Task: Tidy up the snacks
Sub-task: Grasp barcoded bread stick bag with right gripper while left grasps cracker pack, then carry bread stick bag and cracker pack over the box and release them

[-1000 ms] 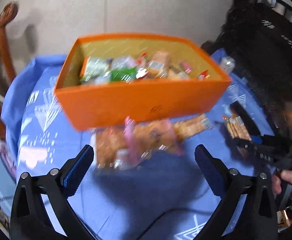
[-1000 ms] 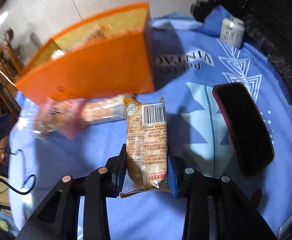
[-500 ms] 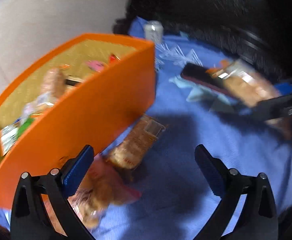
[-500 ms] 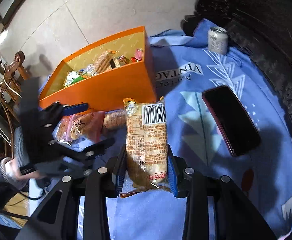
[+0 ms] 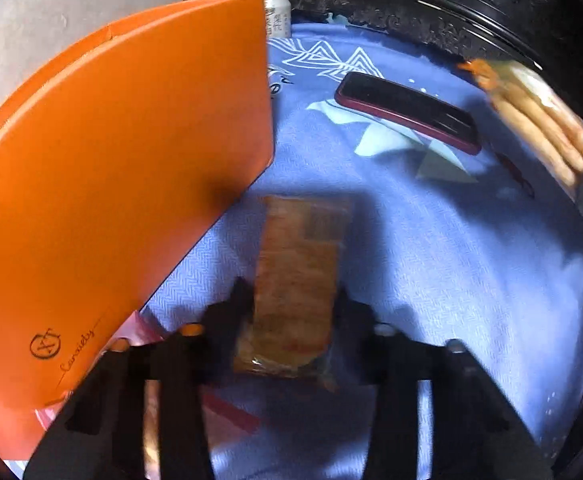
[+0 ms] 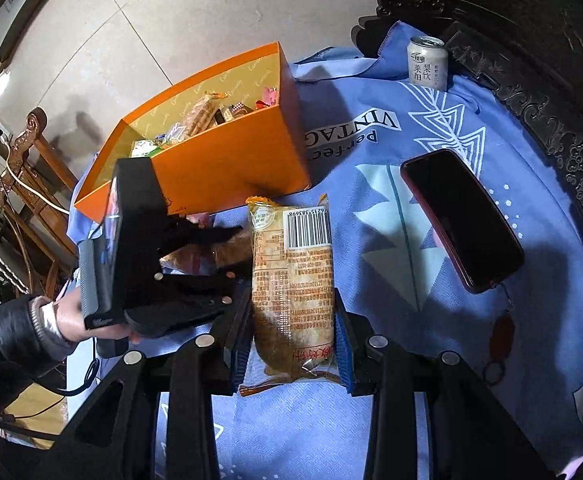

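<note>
The right gripper (image 6: 291,336) was clamped on a cracker pack (image 6: 291,280), its blue pads pressing both long sides, the barcode end pointing away and the pack held above the blue cloth (image 6: 391,240) that covered the table. Just to its left, the left gripper (image 6: 207,248), held in a hand (image 6: 71,316) with a dark sleeve, reached down over the loose packs lying on the cloth before the box. In the left wrist view, the left gripper (image 5: 291,300) was closing its jaws around a second pack (image 5: 297,280), blurred, which lay between the fingers on the cloth; whether the pads already pressed it could not be told. A pink wrapper (image 5: 143,332) showed at the box's near corner beside that gripper. Beyond stood the orange box (image 6: 231,160), near the cloth's far left edge, open-topped and already holding assorted snacks (image 6: 199,116). To the right of the box, well apart from it, a dark phone (image 6: 459,216) in a red case lay flat on the cloth. A white drink can (image 6: 427,62) stood upright at the far edge, next to the carved dark wooden furniture (image 6: 531,80) along the right side.
</note>
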Tool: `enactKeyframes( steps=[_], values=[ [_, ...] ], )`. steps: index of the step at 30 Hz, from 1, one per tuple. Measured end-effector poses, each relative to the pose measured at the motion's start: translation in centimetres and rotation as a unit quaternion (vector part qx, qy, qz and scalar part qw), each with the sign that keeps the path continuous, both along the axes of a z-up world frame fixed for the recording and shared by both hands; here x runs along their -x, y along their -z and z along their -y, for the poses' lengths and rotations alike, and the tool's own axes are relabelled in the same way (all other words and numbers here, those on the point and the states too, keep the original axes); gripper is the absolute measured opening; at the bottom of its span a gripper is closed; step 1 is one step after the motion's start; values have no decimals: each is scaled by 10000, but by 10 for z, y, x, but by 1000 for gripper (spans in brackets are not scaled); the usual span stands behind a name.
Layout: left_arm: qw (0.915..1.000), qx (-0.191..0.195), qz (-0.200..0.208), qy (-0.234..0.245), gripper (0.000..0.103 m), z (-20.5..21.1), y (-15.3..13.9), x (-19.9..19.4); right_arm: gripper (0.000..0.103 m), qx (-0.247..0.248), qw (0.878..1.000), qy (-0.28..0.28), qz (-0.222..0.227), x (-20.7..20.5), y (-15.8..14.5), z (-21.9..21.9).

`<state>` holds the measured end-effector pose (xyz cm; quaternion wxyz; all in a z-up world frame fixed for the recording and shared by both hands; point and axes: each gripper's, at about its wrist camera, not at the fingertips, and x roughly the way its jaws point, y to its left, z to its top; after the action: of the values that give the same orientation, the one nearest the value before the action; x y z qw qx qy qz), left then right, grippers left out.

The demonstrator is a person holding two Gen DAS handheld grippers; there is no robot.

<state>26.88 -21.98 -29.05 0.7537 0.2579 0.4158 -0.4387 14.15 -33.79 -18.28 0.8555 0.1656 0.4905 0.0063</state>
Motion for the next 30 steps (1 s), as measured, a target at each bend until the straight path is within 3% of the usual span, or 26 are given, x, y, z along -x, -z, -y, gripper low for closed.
enactKeyframes(
  steps=[7, 14, 19, 23, 30],
  values=[
    [9980, 297, -194, -515, 35, -17, -10, 18, 36, -8, 10000, 12, 20, 5, -4, 0],
    [9893, 858, 32, -1182, 34, -59, -62, 45, 36, 7, 9998, -150, 153, 8, -14, -11],
    [9753, 1214, 367, -1808, 34, -101, -111, 53, 36, 45, 9973, -543, 502, -3, -37, -33],
    [9610, 1553, 654, -2193, 34, -126, -153, 38, 36, 57, 9923, -851, 903, -24, -62, -49],
    [9382, 1744, 1224, -2728, 34, -142, -212, -34, 36, 359, 9773, -1235, 1683, -89, -111, -67]
  ],
)
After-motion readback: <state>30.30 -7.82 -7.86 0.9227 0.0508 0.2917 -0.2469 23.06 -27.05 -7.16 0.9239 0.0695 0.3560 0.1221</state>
